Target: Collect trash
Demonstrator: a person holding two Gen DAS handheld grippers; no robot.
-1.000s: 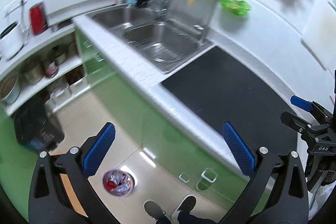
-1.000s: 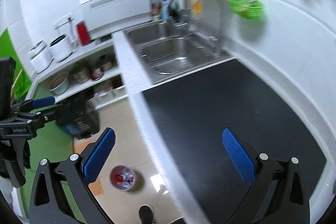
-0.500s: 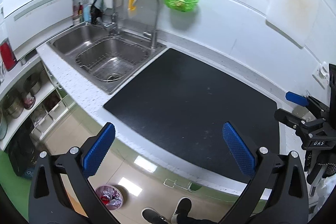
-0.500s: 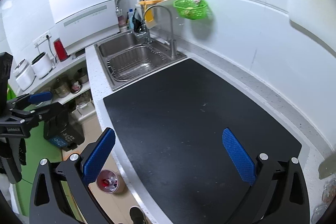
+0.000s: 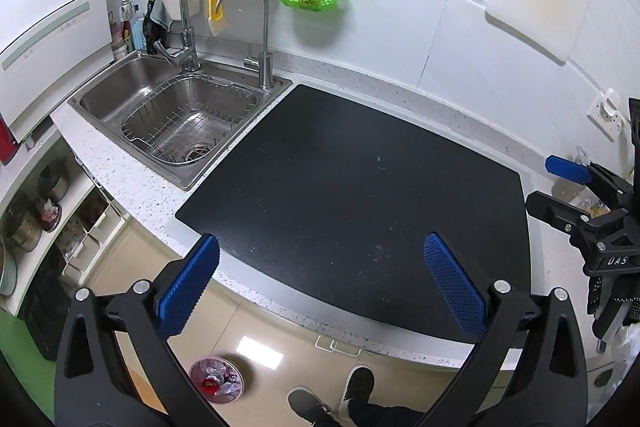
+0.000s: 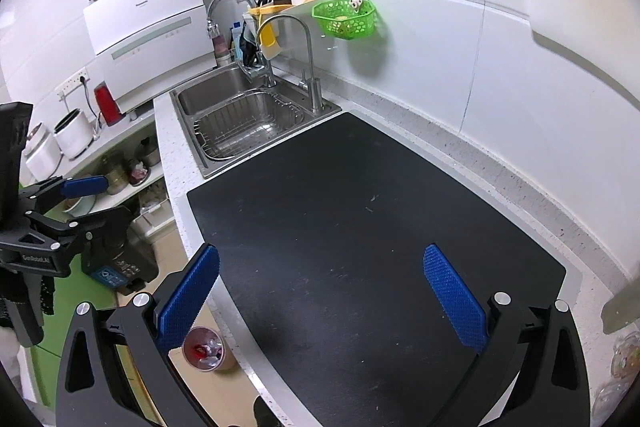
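On the floor at the far left, below the bench (image 5: 132, 187) edge, stands the bin (image 5: 216, 380) – already holding crumpled trash, placed where scraps can be dropped from above. The left hand-held gripper (image 5: 320, 283) hangs over the black mat (image 5: 352, 187), jaws wide and empty; the right hand-held gripper (image 6: 320, 293) does likewise – seemingly ready for a pick. No loose trash shows on the mat.

Black claw (image 5: 320, 283), blue ribbed pads (image 5: 188, 285).
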